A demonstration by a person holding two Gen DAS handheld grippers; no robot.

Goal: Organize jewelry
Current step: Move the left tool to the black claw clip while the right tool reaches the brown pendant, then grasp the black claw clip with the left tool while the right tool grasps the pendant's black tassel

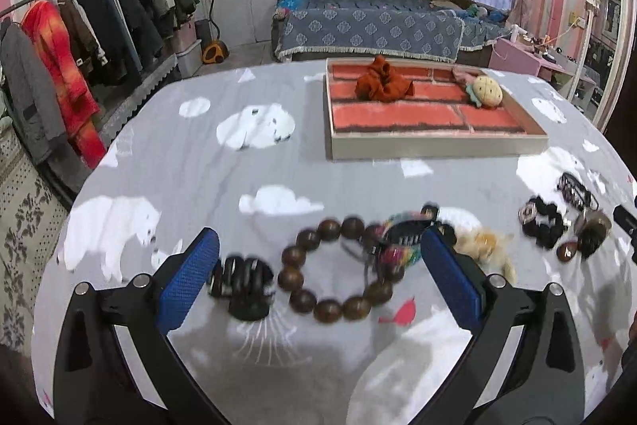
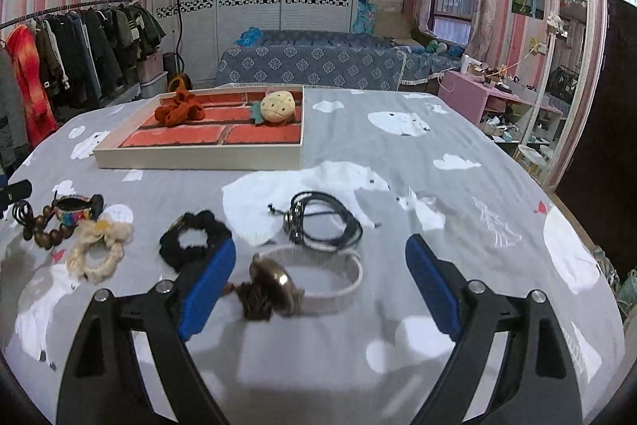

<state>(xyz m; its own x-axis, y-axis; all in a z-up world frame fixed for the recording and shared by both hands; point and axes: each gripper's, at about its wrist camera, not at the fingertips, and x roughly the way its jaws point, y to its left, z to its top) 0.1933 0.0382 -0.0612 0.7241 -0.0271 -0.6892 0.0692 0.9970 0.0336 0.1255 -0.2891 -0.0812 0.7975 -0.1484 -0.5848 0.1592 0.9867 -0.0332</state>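
My left gripper (image 1: pixel 318 273) is open, its blue pads on either side of a brown wooden bead bracelet (image 1: pixel 332 269) on the grey bedspread. A black-and-white bead bracelet (image 1: pixel 245 279) lies by the left pad and a rainbow band (image 1: pixel 402 237) by the right pad. My right gripper (image 2: pixel 320 283) is open around a white-strap watch (image 2: pixel 306 283). A black cord necklace (image 2: pixel 324 220), a black scrunchie (image 2: pixel 195 237) and a cream scrunchie (image 2: pixel 99 249) lie beyond. The brick-lined tray (image 1: pixel 438 146) holds an orange scrunchie (image 1: pixel 382 80) and a pineapple hair tie (image 1: pixel 485 90); it also shows in the right wrist view (image 2: pixel 199 156).
The table is covered by a grey polar-bear cloth (image 1: pixel 199 186). A clothes rack (image 1: pixel 79 38) stands to the left, a sofa (image 1: pixel 366 26) behind, and a pink shelf and mirror (image 2: pixel 557 86) to the right.
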